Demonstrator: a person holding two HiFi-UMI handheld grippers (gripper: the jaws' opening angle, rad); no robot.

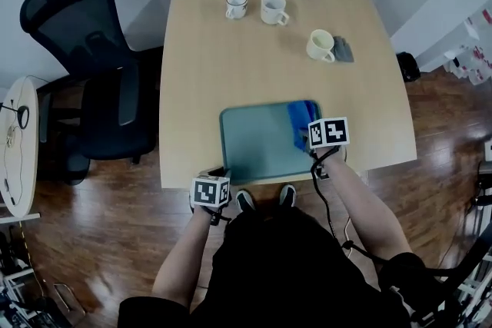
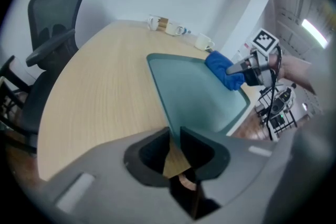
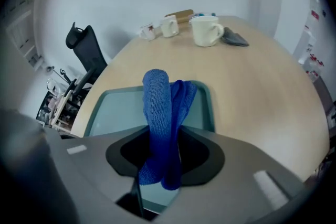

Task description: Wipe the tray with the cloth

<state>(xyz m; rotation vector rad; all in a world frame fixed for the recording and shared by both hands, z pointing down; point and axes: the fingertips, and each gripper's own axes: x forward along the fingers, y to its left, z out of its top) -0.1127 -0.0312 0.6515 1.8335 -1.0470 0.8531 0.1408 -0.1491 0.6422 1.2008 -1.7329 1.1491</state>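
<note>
While right gripper (image 3: pixel 164 136) clamps cloth (image 3: pixel 157 99) — blue — left gripper (image 2: pixel 175 136) pinches tray (image 2: pixel 202 99).

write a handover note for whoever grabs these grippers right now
Left gripper: jaws shut on the tray's near left corner, at the table's near edge.
Right gripper: jaws shut on the blue cloth, which rests on the tray's right side.
Done: tray is held, cloth is gripped and on the tray.
Left: wipe across the rest of the tray. How much is already wiped cannot be told.
</note>
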